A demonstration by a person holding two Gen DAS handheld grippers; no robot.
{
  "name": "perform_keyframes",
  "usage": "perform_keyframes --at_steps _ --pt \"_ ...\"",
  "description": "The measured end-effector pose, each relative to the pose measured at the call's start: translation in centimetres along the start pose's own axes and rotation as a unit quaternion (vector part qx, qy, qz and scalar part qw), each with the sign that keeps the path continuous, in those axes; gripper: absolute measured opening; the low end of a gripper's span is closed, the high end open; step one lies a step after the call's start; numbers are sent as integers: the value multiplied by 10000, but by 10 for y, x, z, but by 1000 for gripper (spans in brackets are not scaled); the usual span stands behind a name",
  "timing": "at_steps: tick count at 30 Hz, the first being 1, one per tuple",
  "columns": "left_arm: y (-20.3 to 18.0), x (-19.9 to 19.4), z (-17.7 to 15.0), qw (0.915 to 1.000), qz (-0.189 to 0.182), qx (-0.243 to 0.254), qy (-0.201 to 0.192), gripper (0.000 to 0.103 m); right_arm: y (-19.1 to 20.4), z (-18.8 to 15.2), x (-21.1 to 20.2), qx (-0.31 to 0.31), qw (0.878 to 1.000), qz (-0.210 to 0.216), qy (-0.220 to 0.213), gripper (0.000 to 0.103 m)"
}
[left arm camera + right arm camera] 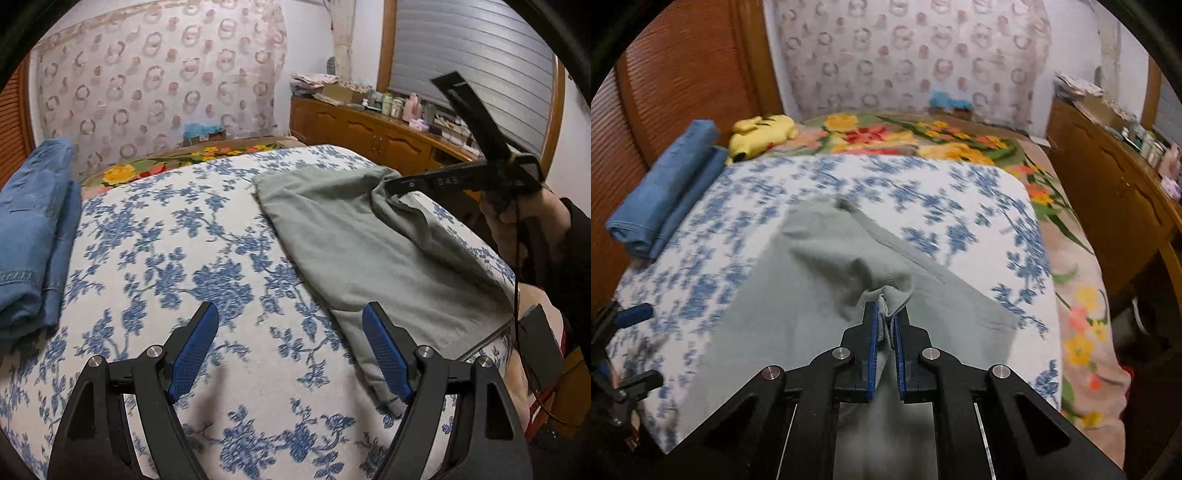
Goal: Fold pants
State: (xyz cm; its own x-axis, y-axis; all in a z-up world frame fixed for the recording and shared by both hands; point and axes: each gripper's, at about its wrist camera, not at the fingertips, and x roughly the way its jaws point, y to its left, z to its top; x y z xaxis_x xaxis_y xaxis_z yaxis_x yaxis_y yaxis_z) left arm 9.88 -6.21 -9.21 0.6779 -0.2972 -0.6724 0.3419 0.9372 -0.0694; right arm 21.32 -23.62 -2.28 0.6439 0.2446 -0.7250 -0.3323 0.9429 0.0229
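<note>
Grey-green pants (pixel 373 236) lie on the blue-floral bedspread (pixel 184 240), toward its right side, with 1 edge lifted off it. The right gripper (pixel 886 314) has its 2 jaws closed on a bunched fold of the pants. The left gripper (pixel 290 332) hangs over the bedspread with jaws spread wide, holding nothing; folded blue jeans (pixel 33 229) lie at the bedspread's left edge

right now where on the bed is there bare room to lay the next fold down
Bare floral sheet lies between the folded blue jeans and the grey pants, under the open left gripper. The right side is crowded: the right gripper lifts the pants there.
</note>
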Motion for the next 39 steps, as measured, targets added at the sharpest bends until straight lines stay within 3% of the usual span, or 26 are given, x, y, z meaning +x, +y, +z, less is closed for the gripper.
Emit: perform_keyframes --at_steps 3,6,13,18,26,27,28,31,35,39 --pt "-5 7 1 9999 -47 63 105 81 -6 3 9 129 9999 9 65 10" --pt "-6 12 0 9998 -50 85 166 81 -14 5 10 381 9993 -18 -31 27" --pt "-9 20 -3 9995 -58 98 302 81 -29 -9 0 623 9978 -37 -204 29" --pt "-11 26 -4 9990 -61 112 427 81 -31 -16 6 650 9978 12 -97 42" --pt "-13 31 -6 9983 6 157 564 81 -28 -8 17 423 9991 10 38 42" --pt "-14 31 -6 9983 9 161 564 81 -29 -7 18 413 9991 -26 40 41" --pt "-14 31 -6 9983 11 166 562 81 -31 -7 18 433 9991 -22 17 25" --pt "-13 31 -6 9983 6 158 563 81 -38 -8 16 538 9985 102 -27 6" --pt "-13 29 -7 9986 -24 127 521 81 -43 -9 -1 623 9973 -42 -397 3" --pt "-7 28 -7 9988 -110 -20 477 81 -51 -10 -8 664 9967 -186 -426 3"
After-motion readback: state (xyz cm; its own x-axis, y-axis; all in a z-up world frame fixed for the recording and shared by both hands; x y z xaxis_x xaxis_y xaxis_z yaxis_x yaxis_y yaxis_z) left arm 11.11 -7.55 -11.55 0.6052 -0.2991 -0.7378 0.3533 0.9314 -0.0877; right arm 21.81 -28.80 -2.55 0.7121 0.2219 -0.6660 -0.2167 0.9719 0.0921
